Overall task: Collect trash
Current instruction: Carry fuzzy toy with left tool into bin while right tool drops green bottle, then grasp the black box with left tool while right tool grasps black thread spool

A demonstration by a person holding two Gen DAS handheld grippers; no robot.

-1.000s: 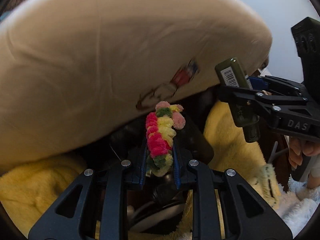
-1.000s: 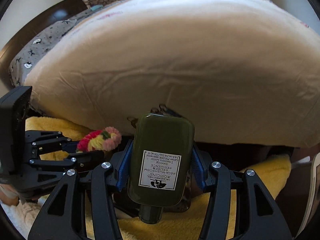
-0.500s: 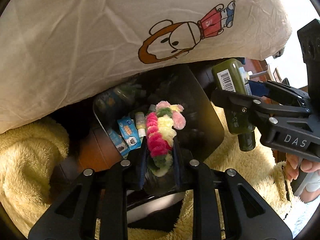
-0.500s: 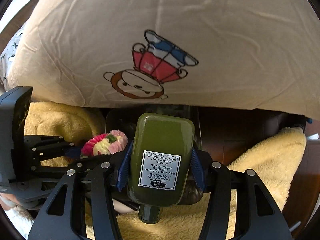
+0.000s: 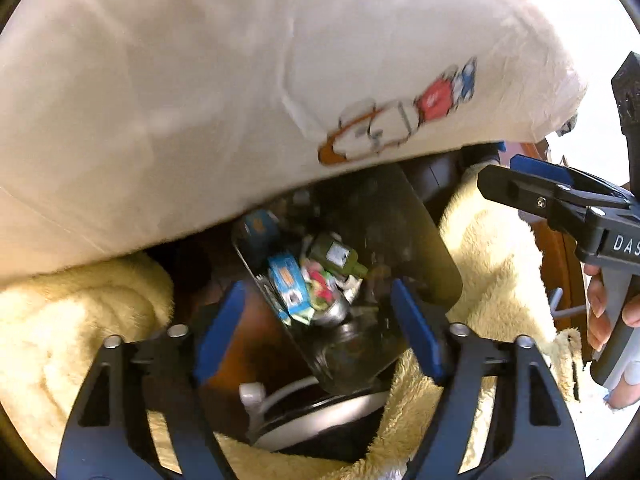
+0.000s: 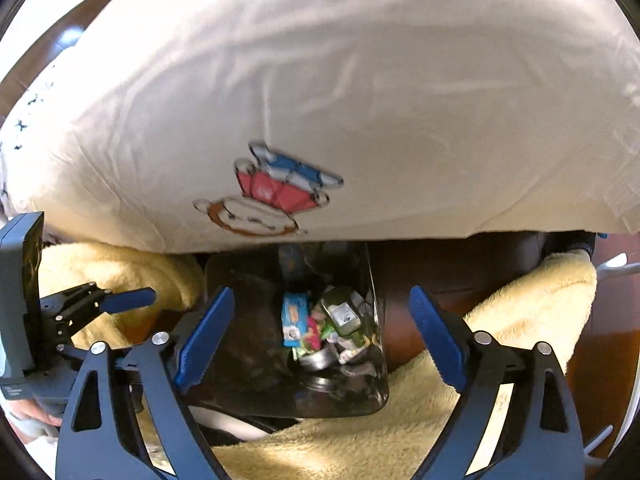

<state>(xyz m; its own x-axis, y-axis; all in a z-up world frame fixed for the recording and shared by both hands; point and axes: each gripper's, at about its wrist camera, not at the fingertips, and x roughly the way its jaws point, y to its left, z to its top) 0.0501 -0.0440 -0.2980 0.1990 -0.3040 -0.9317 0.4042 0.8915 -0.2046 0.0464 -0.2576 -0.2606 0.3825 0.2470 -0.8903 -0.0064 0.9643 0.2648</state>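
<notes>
A dark see-through trash bin stands below both grippers, beside the bed. In it lie a green bottle, a pink and yellow fluffy scrunchie, a blue carton and other scraps. My left gripper is open and empty above the bin; it also shows at the left of the right wrist view. My right gripper is open and empty above the bin; it also shows at the right of the left wrist view.
A cream duvet with a cartoon monkey print overhangs the bin from above. Yellow fluffy blankets lie on both sides. A white cable and a round appliance sit in front of the bin.
Both grippers have opened. The scrunchie has left the left gripper and the green bottle the right one; both now lie in the bin.
</notes>
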